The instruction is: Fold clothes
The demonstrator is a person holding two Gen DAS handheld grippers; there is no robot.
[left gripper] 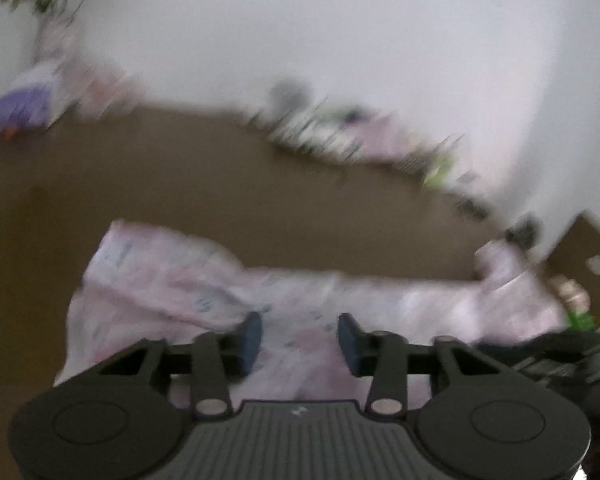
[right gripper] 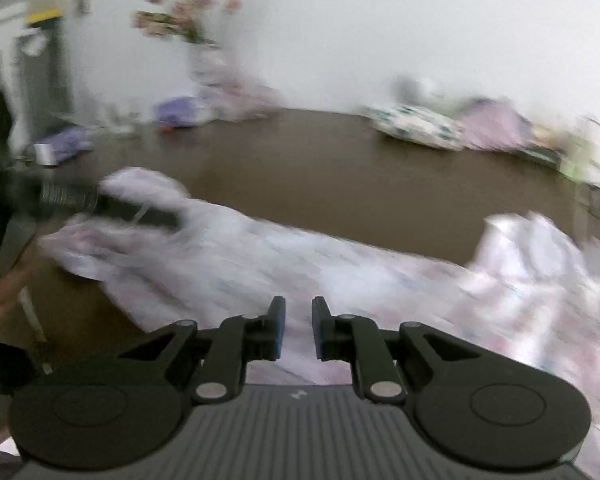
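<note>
A pale pink printed garment [right gripper: 300, 264] is spread, rumpled, along the near edge of a brown table [left gripper: 180, 168]. Over it, the left gripper [left gripper: 300, 338] is held with jaws well apart and the right gripper [right gripper: 299, 328] with a narrow gap; nothing appears clamped, though both views are blurred. A hasty pinch could catch 2 layers, skewing the fold.
</note>
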